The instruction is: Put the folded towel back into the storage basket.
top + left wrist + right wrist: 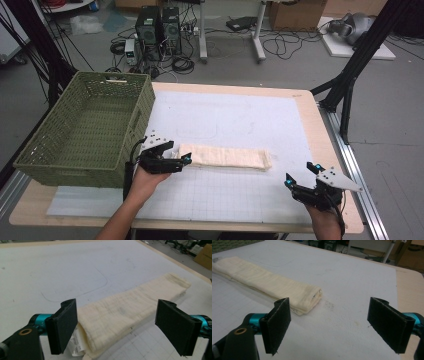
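Left gripper jaws spread around folded cream waffle-textured towel, right gripper spread, woven green basket.

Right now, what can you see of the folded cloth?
The folded cloth is cream, with a gauzy crinkled weave, folded into a long narrow strip of several layers. It lies flat on the white mat, right of the green basket. A white label shows at its near end, between the open left claw jaws.
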`<state>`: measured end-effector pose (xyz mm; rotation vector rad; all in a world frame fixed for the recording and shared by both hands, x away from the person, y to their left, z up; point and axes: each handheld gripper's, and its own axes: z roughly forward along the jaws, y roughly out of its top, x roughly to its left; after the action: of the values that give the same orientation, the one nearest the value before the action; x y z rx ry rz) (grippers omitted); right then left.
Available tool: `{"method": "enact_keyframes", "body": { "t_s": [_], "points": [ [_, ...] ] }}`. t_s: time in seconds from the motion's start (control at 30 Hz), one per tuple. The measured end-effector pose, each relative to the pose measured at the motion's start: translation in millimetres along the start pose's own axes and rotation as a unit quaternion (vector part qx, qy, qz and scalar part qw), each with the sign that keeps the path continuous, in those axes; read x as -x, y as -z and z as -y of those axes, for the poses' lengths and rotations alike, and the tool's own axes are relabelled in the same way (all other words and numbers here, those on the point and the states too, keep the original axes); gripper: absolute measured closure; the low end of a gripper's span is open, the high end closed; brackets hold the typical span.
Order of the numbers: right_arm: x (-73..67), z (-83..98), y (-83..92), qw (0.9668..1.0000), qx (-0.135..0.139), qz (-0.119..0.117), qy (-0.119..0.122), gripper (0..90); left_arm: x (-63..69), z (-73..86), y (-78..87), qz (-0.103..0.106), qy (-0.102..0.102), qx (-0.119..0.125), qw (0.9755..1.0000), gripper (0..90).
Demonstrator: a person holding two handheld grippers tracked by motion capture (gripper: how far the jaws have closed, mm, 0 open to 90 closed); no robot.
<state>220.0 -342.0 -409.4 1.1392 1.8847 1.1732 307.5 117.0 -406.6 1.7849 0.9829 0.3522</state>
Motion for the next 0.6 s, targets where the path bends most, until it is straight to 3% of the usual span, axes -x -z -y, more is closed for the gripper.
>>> {"method": "enact_keyframes", "body": {
  "t_s": [0.27,0.5,0.6],
  "points": [
    [0.8,0.1,-0.4,1.0000,0.002,-0.001,0.002,17.4,-8.3,2.9,-12.1,-0.023,0.010,-0.031,0.9992,23.3],
    [3.1,1.6,-0.9,1.0000,0.000,-0.003,-0.002,17.4,-15.7,6.8,-22.9,-0.056,0.016,-0.051,0.9970,29.4],
    [2.6,1.7,-1.6,1.0000,-0.001,-0.005,-0.001,17.5,-16.4,8.2,-26.5,-0.060,0.014,-0.062,0.9962,31.4]
  ]
}}
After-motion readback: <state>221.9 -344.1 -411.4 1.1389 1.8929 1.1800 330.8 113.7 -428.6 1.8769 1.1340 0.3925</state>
